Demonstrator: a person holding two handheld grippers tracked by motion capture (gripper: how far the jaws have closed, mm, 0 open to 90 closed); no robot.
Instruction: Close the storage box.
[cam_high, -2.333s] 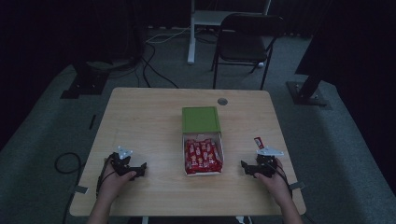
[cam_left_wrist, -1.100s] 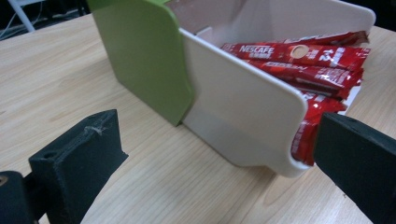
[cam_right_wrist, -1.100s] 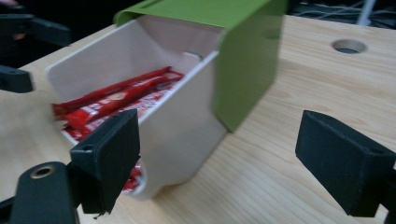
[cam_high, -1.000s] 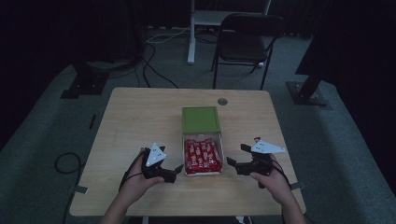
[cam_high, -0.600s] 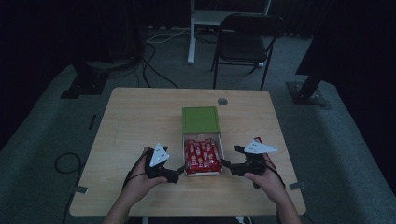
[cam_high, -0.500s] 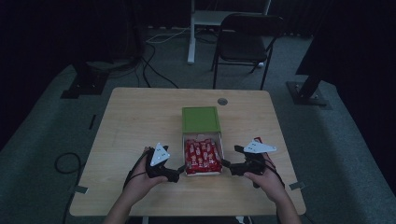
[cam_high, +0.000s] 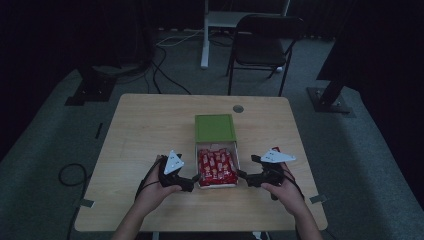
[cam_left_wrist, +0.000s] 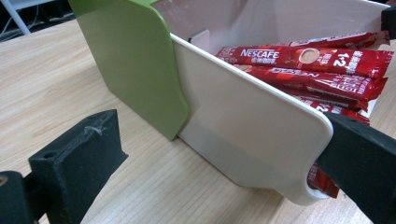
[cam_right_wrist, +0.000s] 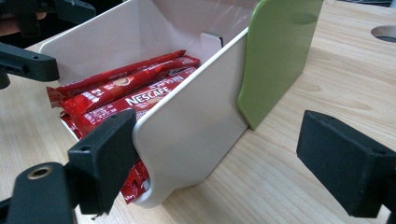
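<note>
White drawer box (cam_high: 216, 185) of Nescafé sachets (cam_high: 216, 167) sits straddled by the wide-open left gripper (cam_high: 192, 180) and right gripper (cam_high: 243, 176), which next need to clamp its side walls.

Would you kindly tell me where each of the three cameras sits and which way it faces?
High view: above the person's side, looking forward and down at the table; both hands hold the left tongs and right tongs beside the white box.
Left gripper view: rides the left tongs, facing the box's left wall; one jaw outside, one inside.
Right gripper view: rides the right tongs, facing the opposite wall.
Both gripper views share the red sachets and green cover.
</note>
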